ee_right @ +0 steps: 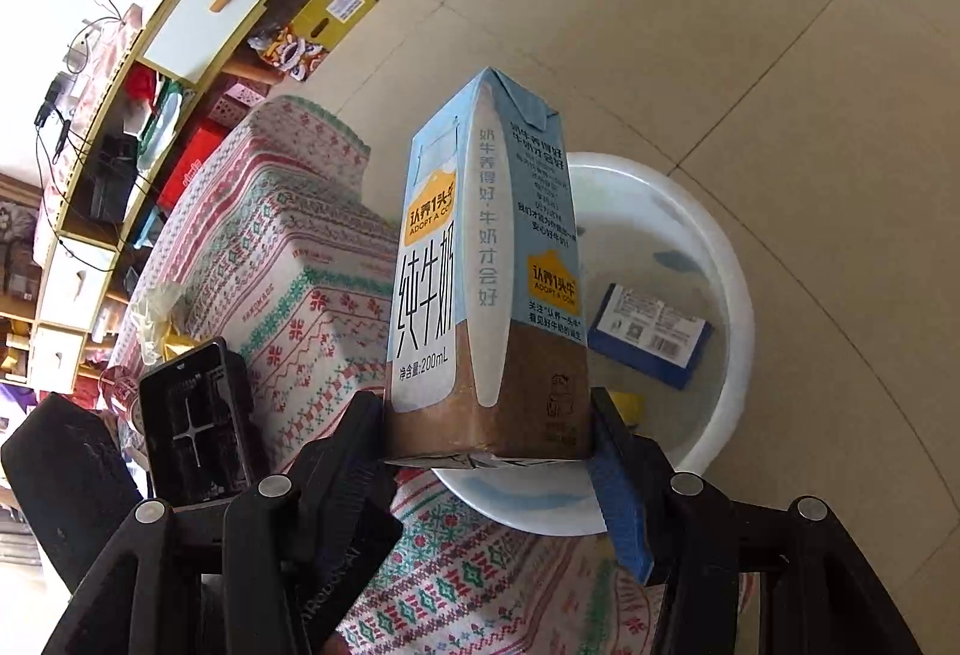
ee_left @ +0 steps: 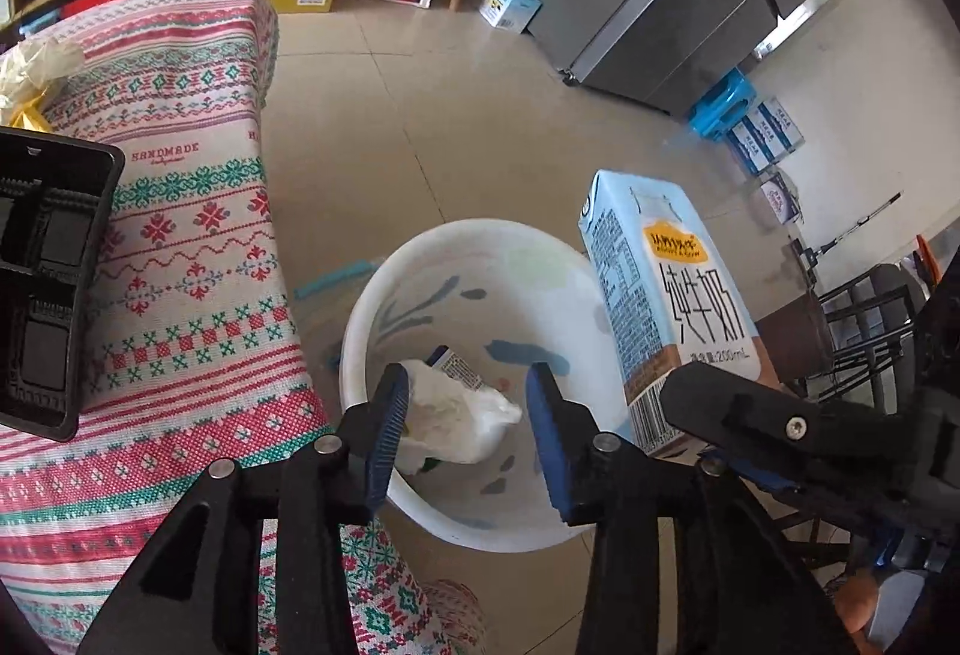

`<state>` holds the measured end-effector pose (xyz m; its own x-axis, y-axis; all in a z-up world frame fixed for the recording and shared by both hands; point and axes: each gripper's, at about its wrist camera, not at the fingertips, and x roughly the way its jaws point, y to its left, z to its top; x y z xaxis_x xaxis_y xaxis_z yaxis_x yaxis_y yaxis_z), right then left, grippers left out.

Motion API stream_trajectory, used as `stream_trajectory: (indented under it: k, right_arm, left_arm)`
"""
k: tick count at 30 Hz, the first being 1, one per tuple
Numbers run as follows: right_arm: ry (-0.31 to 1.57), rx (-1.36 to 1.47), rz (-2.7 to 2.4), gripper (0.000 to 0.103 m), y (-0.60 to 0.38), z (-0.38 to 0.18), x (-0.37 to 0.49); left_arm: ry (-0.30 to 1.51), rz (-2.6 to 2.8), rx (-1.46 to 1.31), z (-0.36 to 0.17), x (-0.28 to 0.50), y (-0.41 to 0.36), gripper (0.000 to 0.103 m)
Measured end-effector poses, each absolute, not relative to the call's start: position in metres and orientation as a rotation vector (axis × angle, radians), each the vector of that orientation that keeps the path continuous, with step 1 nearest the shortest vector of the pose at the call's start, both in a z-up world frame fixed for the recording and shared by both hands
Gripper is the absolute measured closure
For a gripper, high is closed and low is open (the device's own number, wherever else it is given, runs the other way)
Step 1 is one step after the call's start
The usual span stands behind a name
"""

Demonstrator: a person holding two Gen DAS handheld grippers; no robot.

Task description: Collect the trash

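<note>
While the right gripper (ee_right: 486,451) clamps the base of a pale blue milk carton (ee_right: 486,259) between its two fingers, the carton stands up and away from the jaws, leaning out over the white basin (ee_right: 735,295) that sits on the tiled floor just beyond and below them. Beside it, the left gripper (ee_left: 468,415) hangs directly above the same basin with its jaws parted and nothing between them — under its fingertips lie a crumpled white wrapper (ee_left: 456,415) and a small blue packet (ee_right: 651,334), already in the bottom. To the left of both tools, a patterned tablecloth (ee_left: 198,247) drapes down close to the basin's rim, and a black plastic tray (ee_left: 42,283) lies on it, yet to be gathered by my reading. The risk from here is the release: the carton is held only at its foot and tilted, so letting go early or off-centre could send it against the rim and onto the floor — or the two grippers, crowded over one opening, could knock together.
</note>
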<state>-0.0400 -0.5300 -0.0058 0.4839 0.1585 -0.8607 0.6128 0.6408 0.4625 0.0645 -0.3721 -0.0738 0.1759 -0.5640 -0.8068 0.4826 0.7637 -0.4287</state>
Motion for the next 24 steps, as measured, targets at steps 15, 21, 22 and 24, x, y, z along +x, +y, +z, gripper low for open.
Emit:
stream_trajectory:
  k: [15,21,22,24]
  right_arm:
    - [1.05,0.888,-0.388,0.036,-0.537,-0.003,-0.045]
    - [1.039,0.863,-0.352,0.036,-0.524,0.004,-0.034]
    - [1.038,0.855,-0.346,0.035,-0.521,0.005,-0.032]
    - [1.04,0.835,-0.333,0.033,-0.514,0.006,-0.027]
  left_arm:
    - [1.108,-0.662,-0.059,-0.034,0.061,-0.295,0.048]
    - [1.063,-0.588,-0.023,-0.011,0.06,-0.232,0.048]
    - [1.057,-0.573,-0.019,-0.008,0.061,-0.22,0.048]
    - [1.049,-0.534,-0.025,-0.002,0.067,-0.194,0.048]
